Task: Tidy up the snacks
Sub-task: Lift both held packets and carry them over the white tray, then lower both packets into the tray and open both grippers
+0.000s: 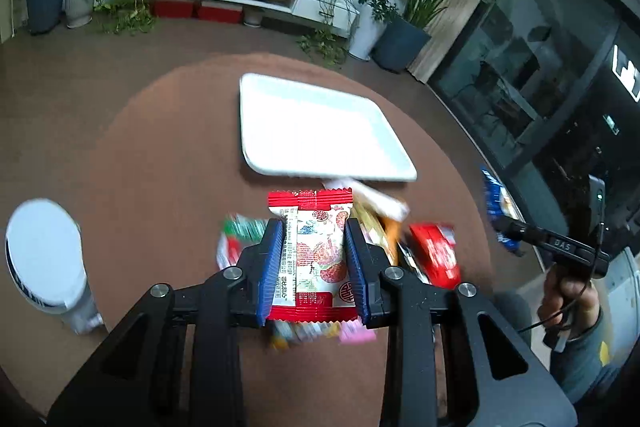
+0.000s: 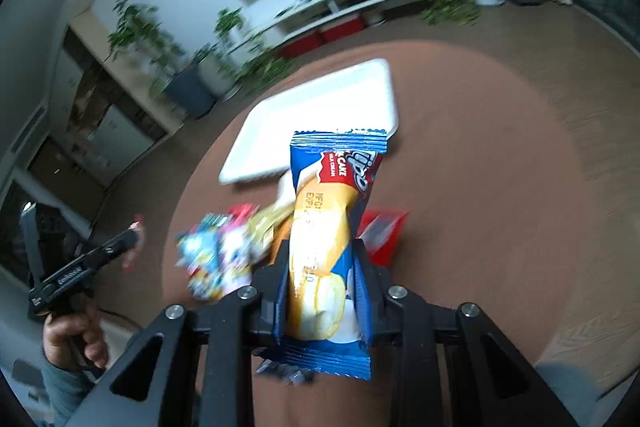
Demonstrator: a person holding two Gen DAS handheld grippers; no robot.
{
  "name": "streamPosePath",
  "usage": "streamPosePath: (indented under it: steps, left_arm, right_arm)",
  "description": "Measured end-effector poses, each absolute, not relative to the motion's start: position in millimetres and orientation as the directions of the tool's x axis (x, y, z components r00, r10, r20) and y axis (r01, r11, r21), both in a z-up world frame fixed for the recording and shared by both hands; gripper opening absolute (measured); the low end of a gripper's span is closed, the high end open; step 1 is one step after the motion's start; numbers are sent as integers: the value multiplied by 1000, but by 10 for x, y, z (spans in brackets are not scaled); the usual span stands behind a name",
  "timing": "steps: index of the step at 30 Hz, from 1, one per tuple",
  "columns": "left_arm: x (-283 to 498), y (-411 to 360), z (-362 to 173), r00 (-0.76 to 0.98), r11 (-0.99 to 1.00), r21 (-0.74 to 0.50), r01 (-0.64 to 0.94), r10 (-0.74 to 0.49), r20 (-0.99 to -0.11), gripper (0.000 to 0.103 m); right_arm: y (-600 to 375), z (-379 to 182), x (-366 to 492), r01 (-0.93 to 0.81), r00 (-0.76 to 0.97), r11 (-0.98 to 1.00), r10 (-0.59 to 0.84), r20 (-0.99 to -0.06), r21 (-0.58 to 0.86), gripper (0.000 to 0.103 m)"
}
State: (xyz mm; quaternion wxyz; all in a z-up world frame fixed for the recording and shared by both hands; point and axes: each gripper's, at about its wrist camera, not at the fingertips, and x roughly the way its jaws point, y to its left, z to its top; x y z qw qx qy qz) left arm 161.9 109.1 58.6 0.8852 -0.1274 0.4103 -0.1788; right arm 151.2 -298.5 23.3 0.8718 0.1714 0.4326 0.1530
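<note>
Between your left gripper's (image 1: 312, 259) pads sits a clamped red-and-white snack packet (image 1: 314, 247), above the pile (image 1: 400, 239); your right gripper (image 2: 322, 291) pinches a blue cake packet (image 2: 332, 227) reading "CAKE"; white tray (image 1: 256, 107) beyond.

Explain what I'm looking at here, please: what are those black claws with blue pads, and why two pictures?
No robot here: a person holds a hand-operated claw in each hand, with a camera on each looking along its fingers. One picture is from the left gripper, shut on a red-and-white snack packet. The other is from the right gripper, shut on a blue cake packet. Below lie a round brown table, an empty white tray and a pile of snacks. The hand is the person's right.
</note>
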Motion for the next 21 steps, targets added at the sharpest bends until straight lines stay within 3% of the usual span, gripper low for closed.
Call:
streamPosePath:
  steps: [5,10,21]
  left_arm:
    - [2190,1065,825,601,927,-287,241,-375,-706,29]
    - [2880,849,869,560,922,-280,268,-385,-734,29]
    - [3884,397,170,415,942,-241,233,-320,-852,29]
  right_arm:
    - [-3179,404,2049,-90,614,914,364,-700,396,30]
    - [-2866,506,2649,-168,588,919,383,-713,356,30]
    - [-2101,-53,3588,-249,437,931,355,-826,269,30]
